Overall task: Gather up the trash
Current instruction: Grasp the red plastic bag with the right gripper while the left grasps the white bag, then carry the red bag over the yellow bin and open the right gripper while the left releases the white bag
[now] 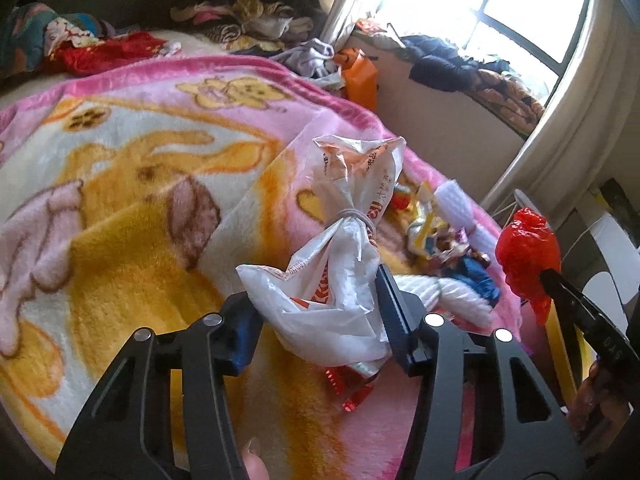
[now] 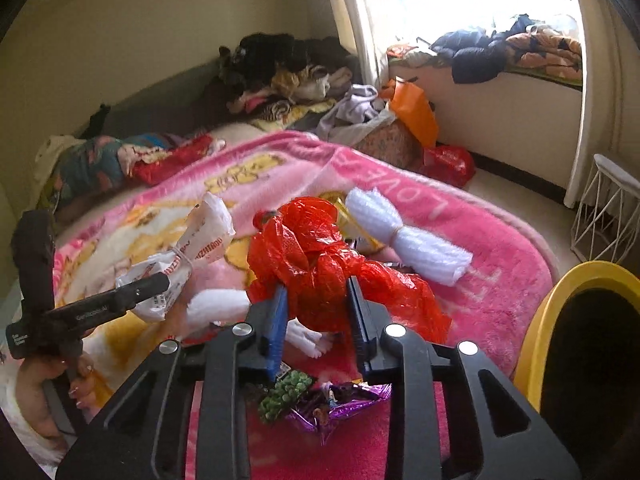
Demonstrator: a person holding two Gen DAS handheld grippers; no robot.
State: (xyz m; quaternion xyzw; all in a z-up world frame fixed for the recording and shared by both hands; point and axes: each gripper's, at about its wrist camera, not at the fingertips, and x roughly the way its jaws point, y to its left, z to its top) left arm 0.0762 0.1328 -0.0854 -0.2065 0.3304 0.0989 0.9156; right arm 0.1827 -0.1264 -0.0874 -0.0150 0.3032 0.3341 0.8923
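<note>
Right wrist view: right gripper (image 2: 317, 312) fingers pinching red bag (image 2: 320, 248) above bed (image 2: 480, 240). Left gripper (image 1: 316, 312) fingers pinching white bag (image 1: 340, 272). Yellow bin (image 2: 536, 320) beside. Thin plastic could slip, spilling wrappers (image 2: 320, 404).

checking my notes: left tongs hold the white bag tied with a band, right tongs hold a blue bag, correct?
Not quite: the right tongs hold a red plastic bag, not blue, as the right wrist view shows. The left tongs do hold the white bag tied with a band.
</note>
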